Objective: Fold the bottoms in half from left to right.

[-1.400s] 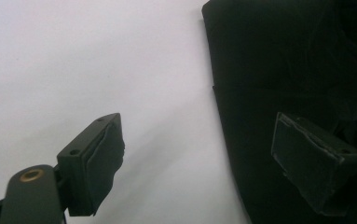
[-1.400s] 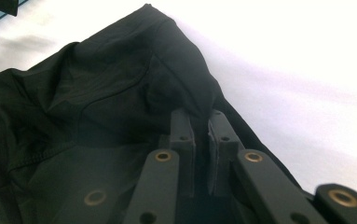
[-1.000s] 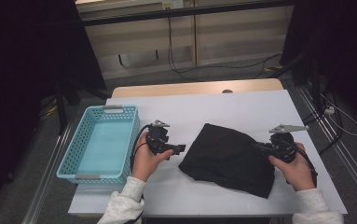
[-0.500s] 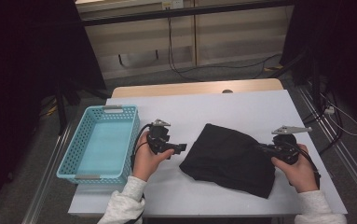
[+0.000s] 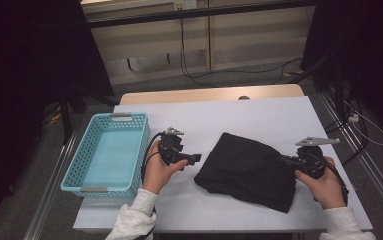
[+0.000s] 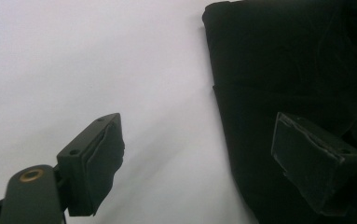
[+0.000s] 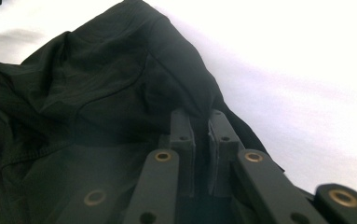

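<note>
Turquoise plastic marks our landmark, the basket [image 5: 106, 152] at the desk's [image 5: 259, 115] left edge; just right of it our left gripper [image 5: 191, 159] hangs released, short of the black garment [image 5: 251, 170], which lies crumpled farther right of the basket. Farthest from the basket, our right gripper [image 7: 200, 140] is clenched on the garment's edge. With one corner pinched, a lift could drag or unfold the cloth, or the thin fold could slip free.
</note>
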`<state>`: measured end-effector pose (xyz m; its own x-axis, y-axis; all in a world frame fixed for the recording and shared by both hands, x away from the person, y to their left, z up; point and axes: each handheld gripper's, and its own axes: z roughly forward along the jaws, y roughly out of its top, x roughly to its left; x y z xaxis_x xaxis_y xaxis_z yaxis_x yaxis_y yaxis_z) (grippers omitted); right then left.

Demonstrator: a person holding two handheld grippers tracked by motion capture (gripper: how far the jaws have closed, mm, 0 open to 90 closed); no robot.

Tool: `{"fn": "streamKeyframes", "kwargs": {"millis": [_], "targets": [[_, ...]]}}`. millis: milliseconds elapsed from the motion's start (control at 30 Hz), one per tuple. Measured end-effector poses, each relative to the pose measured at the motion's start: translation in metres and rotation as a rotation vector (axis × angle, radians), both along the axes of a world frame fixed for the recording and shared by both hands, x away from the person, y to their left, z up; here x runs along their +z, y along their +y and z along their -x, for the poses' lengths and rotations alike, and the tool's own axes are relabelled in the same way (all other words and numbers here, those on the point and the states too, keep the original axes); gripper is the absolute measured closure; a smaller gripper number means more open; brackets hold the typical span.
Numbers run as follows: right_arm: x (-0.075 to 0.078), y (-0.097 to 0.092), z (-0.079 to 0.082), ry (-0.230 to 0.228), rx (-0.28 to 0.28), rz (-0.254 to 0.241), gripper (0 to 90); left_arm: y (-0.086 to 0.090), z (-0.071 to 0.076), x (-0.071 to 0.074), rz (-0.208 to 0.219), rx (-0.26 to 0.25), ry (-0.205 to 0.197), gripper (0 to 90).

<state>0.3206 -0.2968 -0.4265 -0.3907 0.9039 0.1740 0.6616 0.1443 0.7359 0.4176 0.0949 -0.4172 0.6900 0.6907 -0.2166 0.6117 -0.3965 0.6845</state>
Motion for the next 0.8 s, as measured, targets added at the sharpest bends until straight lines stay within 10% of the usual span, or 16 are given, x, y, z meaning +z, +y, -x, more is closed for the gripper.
{"fn": "streamKeyframes", "kwargs": {"millis": [800], "targets": [[-0.0035, -0.0072, 0.0059, 0.017, -0.017, 0.006, 83.0, -0.0081, 0.0004, -0.0007, -0.006, -0.018, -0.001, 16.8]]}}
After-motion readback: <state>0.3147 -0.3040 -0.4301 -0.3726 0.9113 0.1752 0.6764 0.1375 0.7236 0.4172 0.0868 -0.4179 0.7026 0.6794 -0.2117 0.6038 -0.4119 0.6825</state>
